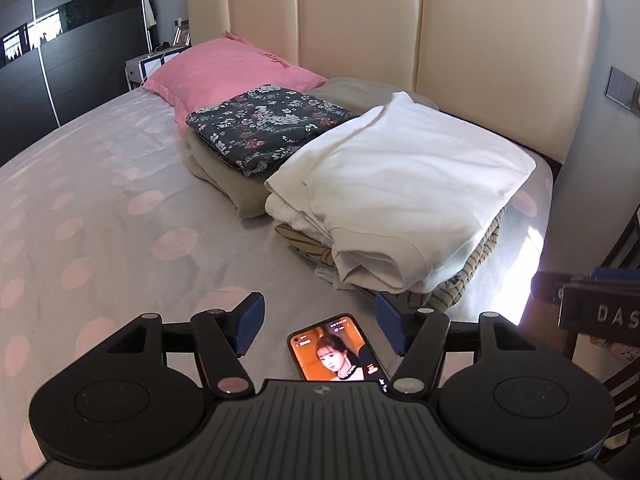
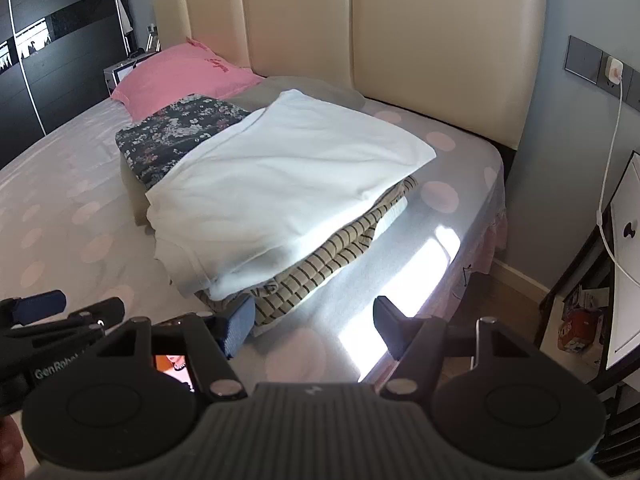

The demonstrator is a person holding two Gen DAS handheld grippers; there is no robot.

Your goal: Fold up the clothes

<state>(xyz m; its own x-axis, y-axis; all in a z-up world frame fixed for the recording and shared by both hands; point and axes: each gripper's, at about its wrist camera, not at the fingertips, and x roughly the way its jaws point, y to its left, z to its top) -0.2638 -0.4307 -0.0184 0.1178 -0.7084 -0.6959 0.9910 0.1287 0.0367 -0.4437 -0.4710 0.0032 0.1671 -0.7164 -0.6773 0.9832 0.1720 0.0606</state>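
**A:** A folded white top (image 1: 404, 184) lies on a stack of clothes (image 2: 320, 268) near the right edge of the bed (image 1: 100, 200), beside a floral piece (image 1: 272, 124) and a pink pillow (image 1: 224, 68).

**B:** And the tongs?

**A:** The left gripper (image 1: 318, 326) and right gripper (image 2: 314, 318) both hover spread and empty, short of the stack; a phone (image 1: 336, 350) lies below the left one.

**B:** How will the top handle?

**A:** Likely soft, light and limp. Best pinched at two corners of the near hem, or the folds may slump.
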